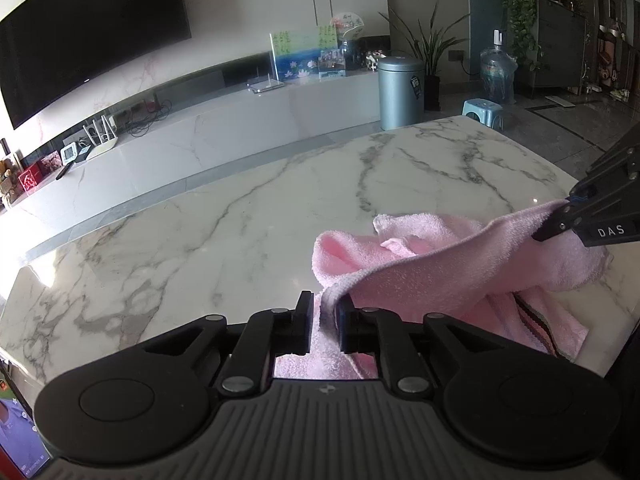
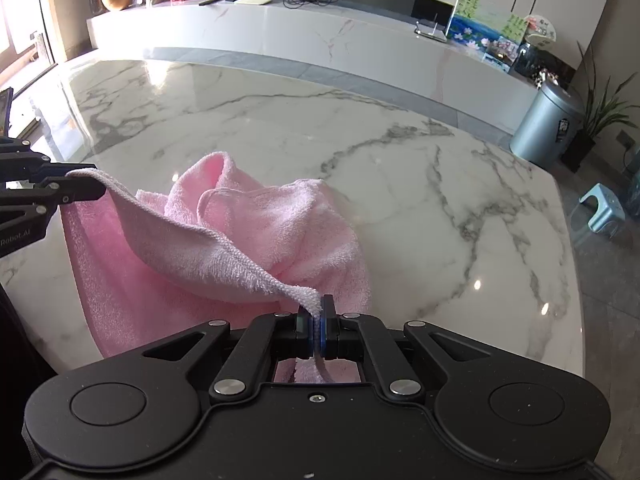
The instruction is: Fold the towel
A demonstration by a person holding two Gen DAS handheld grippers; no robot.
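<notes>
A pink towel lies bunched on the marble table, with one hemmed edge lifted and stretched between both grippers. My right gripper is shut on the hem at one corner; in the left wrist view it enters from the right edge with the towel pinched. My left gripper has its jaws a little apart. The hem runs between them, close to the right pad, with a gap on the left side. In the right wrist view the towel's edge drapes over the left gripper's tips.
Bare marble stretches beyond the towel to the table's far and side edges. Past it runs a long white TV cabinet. A grey bin and a blue stool stand on the floor.
</notes>
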